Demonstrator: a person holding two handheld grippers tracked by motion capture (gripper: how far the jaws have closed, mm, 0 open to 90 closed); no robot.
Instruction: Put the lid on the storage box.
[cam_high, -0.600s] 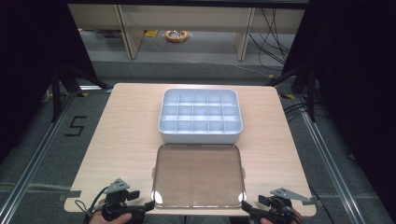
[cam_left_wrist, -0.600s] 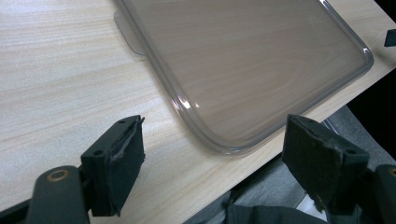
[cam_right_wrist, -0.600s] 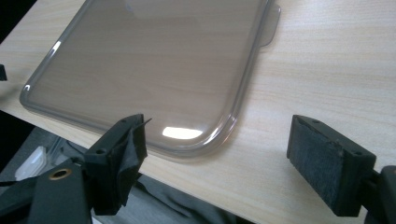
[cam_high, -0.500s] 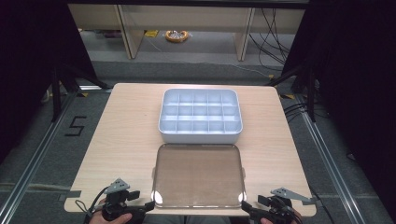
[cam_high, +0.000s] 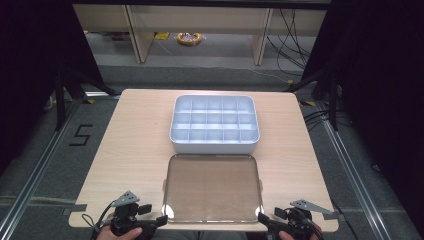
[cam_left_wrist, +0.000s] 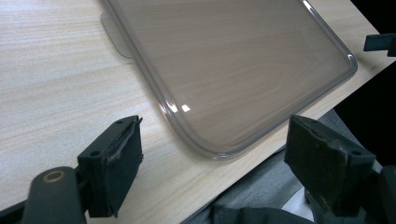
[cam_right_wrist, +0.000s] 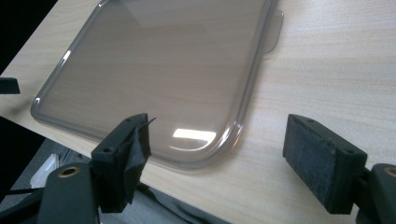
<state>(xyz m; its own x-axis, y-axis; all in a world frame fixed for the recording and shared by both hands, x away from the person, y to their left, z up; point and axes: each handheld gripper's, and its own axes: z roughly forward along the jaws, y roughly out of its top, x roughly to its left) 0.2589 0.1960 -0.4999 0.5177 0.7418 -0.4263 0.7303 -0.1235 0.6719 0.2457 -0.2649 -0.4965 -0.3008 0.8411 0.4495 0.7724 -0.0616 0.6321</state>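
- wooden table (cam_high: 135, 150), near edge cuts off both hands in the high view.
- left gripper (cam_left_wrist: 212, 149) and right gripper (cam_right_wrist: 217, 154) gape wide, holding nothing, each just off a near corner of the clear lid (cam_high: 212, 187).
- lid's side tab (cam_left_wrist: 114, 35) shows close up.
- far: grey divided box (cam_high: 215, 124), compartments too small to tell their contents.
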